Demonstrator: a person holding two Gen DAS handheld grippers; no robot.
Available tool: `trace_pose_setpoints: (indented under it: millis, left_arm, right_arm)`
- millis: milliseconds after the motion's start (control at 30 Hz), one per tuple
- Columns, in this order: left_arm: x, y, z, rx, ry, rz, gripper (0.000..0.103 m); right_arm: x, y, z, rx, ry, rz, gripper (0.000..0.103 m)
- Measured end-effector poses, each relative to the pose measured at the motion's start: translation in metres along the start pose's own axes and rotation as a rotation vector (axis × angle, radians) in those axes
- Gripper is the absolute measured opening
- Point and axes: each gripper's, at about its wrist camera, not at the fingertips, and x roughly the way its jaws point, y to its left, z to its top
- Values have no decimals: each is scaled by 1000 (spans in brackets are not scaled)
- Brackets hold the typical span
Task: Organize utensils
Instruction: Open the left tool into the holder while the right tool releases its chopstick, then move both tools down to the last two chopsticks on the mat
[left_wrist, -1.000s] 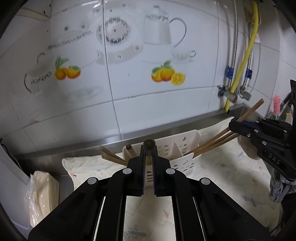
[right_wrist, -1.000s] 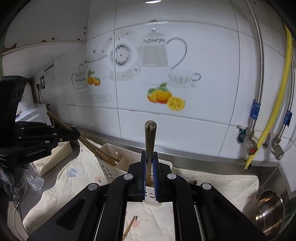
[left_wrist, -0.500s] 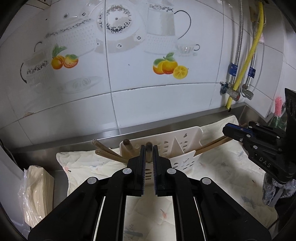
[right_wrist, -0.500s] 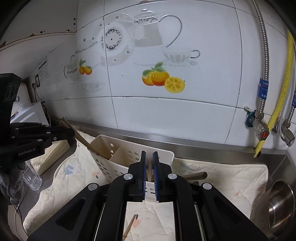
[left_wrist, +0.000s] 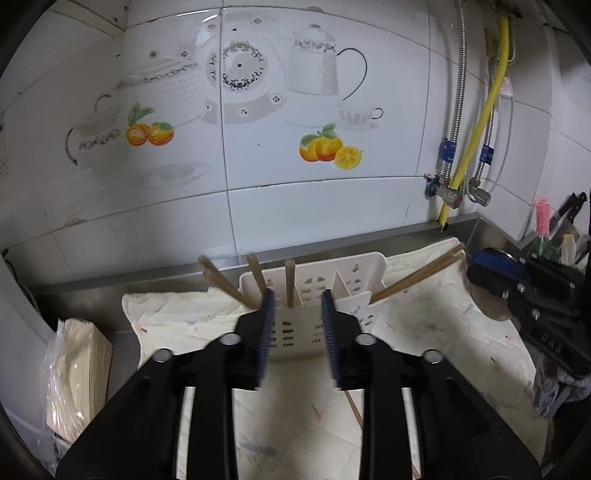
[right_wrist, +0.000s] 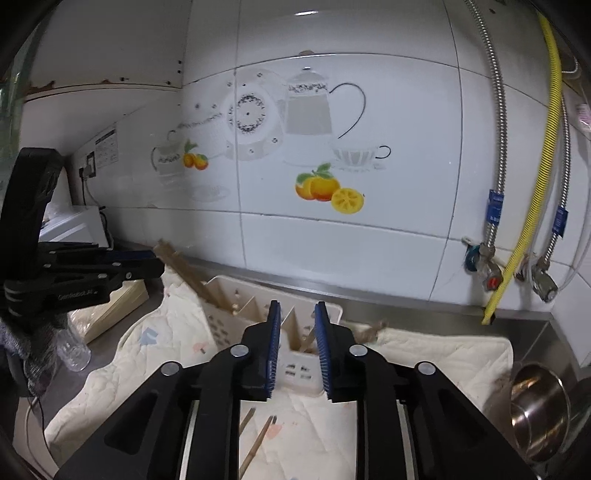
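- Your left gripper (left_wrist: 295, 295) stands wide apart with nothing between its pads, just in front of the cream utensil holder (left_wrist: 314, 280).
- Your right gripper (right_wrist: 297, 308) is likewise spread and empty.
- Chopsticks (left_wrist: 290, 282) lean in the holder's compartments; two more (right_wrist: 258, 443) seem to lie loose on the cloth (right_wrist: 443, 354).

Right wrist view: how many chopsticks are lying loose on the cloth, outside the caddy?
2. The left chopstick and right chopstick lie side by side on the cloth, seen between the right gripper arms. More may hide beneath the gripper.
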Motion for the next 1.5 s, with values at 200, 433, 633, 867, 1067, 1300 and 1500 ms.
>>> trace_pose_setpoints:
  millis: [200, 433, 633, 867, 1067, 1300, 1500]
  left_arm:
    - [-17, -4, -26, -15, -12, 17, 50]
    - [-27, -5, -60, -47, -11, 42, 69]
    - [-26, -2, -88, -76, 10, 66, 78]
    - [-22, 8, -113, -132, 34, 85, 84]
    - [-21, 14, -128, -168, 44, 113, 86]
    - [-21, 16, -136, -179, 46, 133, 86]
    - [-22, 15, -139, -188, 43, 132, 86]
  right_arm:
    - [-12, 16, -34, -1, 43, 27, 23]
    - [-9, 32, -87, 23, 134, 43, 28]
    - [-5, 41, -133, 77, 218, 62, 28]
    - [-3, 52, -170, 98, 286, 69, 28]
    - [6, 60, -193, 126, 349, 96, 28]
    - [15, 68, -204, 147, 390, 113, 19]
    - [21, 65, -213, 187, 428, 96, 15]
